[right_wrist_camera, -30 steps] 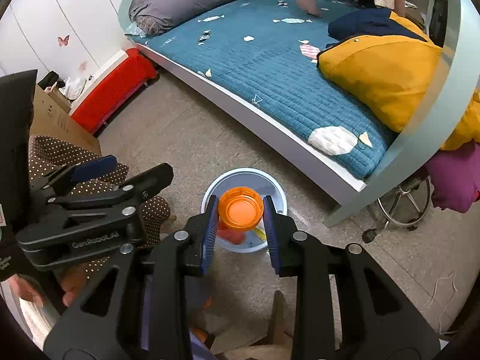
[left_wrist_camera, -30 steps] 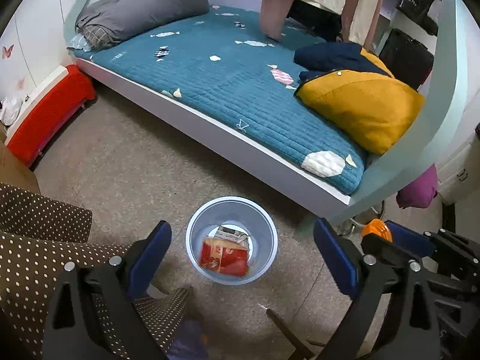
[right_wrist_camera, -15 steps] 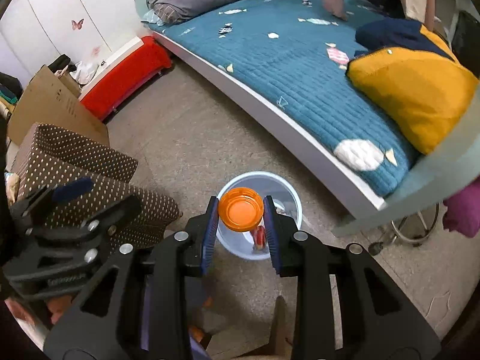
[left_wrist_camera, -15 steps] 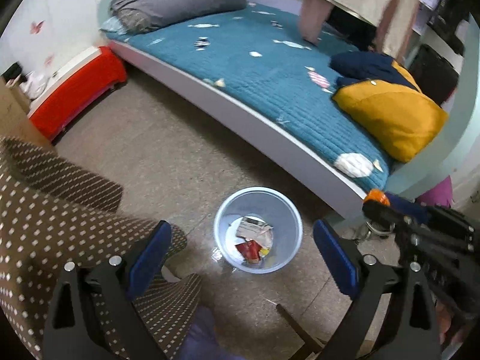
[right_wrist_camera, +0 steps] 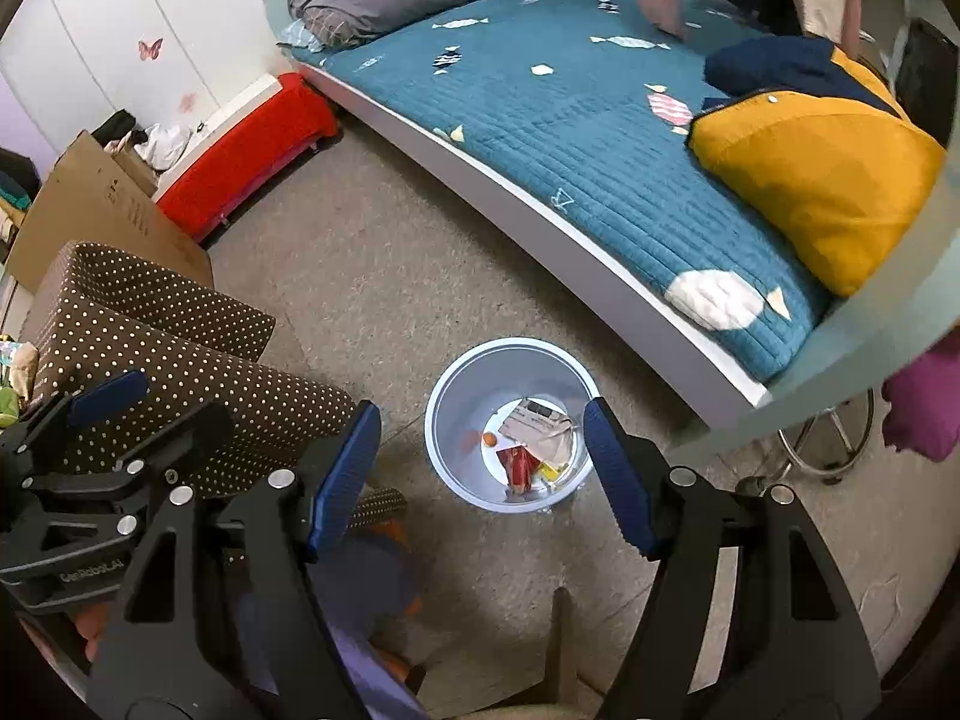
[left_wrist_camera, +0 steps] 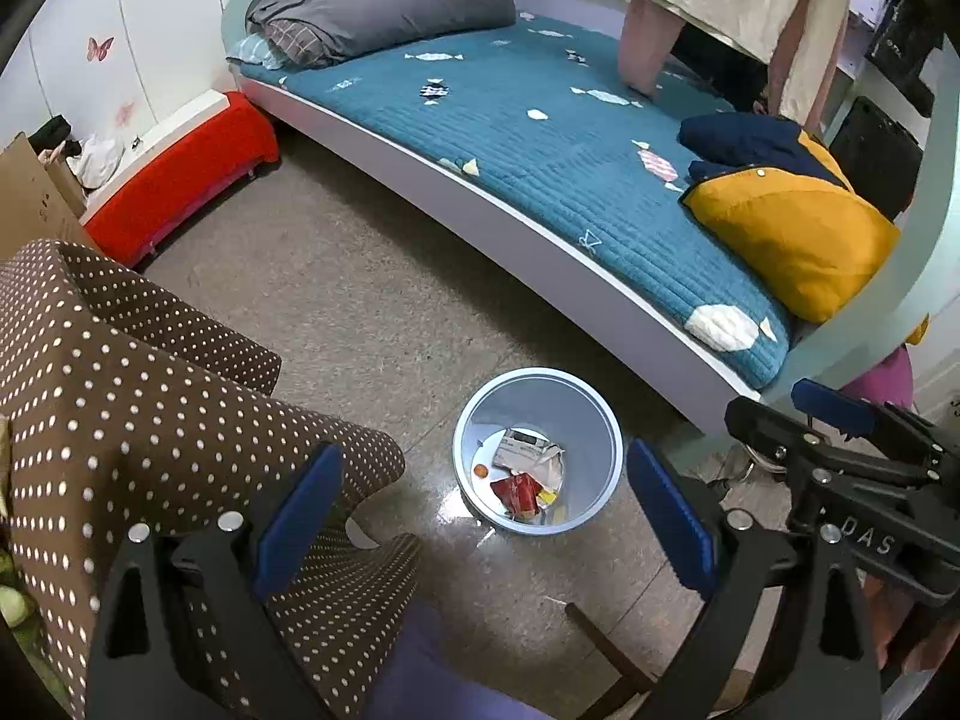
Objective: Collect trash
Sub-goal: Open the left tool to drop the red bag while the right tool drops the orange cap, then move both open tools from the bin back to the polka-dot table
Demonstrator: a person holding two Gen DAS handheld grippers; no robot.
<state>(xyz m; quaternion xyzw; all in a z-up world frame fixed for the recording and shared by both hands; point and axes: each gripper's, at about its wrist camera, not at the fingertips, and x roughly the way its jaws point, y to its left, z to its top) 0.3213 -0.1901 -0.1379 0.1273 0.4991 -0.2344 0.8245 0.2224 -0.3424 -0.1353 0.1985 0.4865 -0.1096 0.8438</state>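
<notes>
One bed (left_wrist_camera: pixel 540 138) with a teal quilted cover occupies the far side of the room, carrying a grey duvet (left_wrist_camera: pixel 384 6) at its head and a yellow-and-navy jacket (left_wrist_camera: pixel 792 222) near its foot. Brown polka-dot fabric (left_wrist_camera: pixel 120 396) fills the lower left of the left wrist view, and a red bench (right_wrist_camera: pixel 246 162) stands against the white wall beyond it. On the speckled floor (left_wrist_camera: pixel 372 300), just beside the bed frame, stands a pale blue trash bin (left_wrist_camera: pixel 591 414), upright. Inside the bin lie crumpled paper (left_wrist_camera: pixel 528 450), a red wrapper (left_wrist_camera: pixel 519 492) and a small orange cap (right_wrist_camera: pixel 490 439) resting on the bottom. The left hand-held gripper (left_wrist_camera: pixel 480 516) hovers above the bin with jaws spread wide, holding nothing. The right hand-held gripper (right_wrist_camera: pixel 486 480) is likewise spread wide and empty, with the bin framed between its blue pads (right_wrist_camera: pixel 618 480).
</notes>
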